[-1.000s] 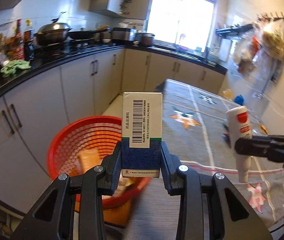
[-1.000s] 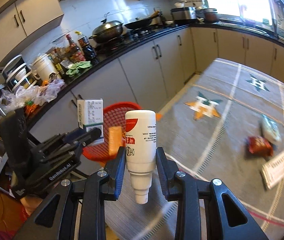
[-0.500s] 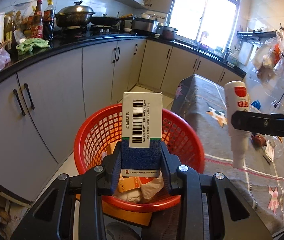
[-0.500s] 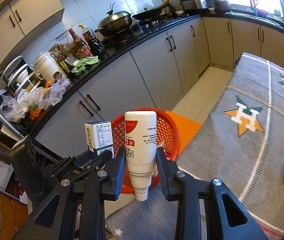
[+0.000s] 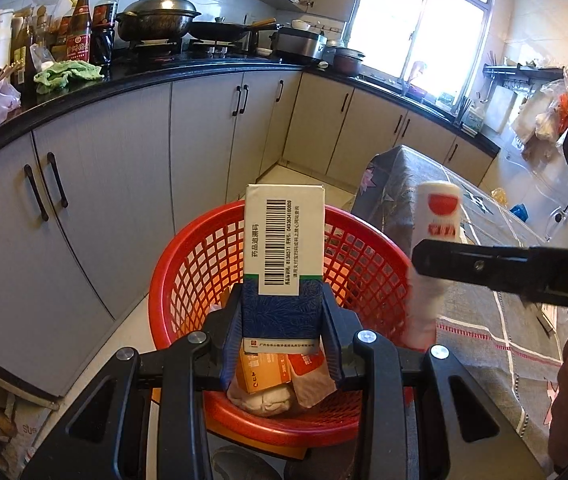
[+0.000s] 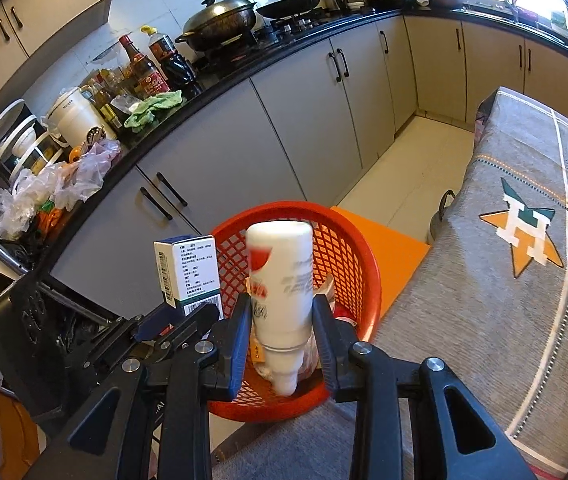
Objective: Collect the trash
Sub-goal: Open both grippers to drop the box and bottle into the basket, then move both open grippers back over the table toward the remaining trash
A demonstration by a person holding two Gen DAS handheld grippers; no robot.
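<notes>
A white and blue medicine box (image 5: 284,248) stands upright in my left gripper (image 5: 282,304), which is shut on its lower part. It hangs over the red mesh basket (image 5: 164,280), where several wrappers (image 5: 268,376) lie. My right gripper (image 6: 282,320) holds a white bottle (image 6: 284,280) with a red label, nozzle down, over the same basket (image 6: 357,248). The bottle looks blurred while the fingers are sharp. In the right wrist view the box (image 6: 190,270) sits just left of the bottle. The left wrist view shows the bottle (image 5: 439,216) at the basket's right rim.
The basket rests on an orange stool (image 6: 387,248) beside a table under a grey cloth (image 6: 503,320) with star emblems. Grey cabinets (image 5: 104,208) and a black counter crowded with bottles, pans and bags run behind. Tiled floor lies between cabinets and table.
Both grippers have swung from above the table to over the red basket and come lower. The box and the bottle stayed between their fingers; the bottle now looks blurred.
</notes>
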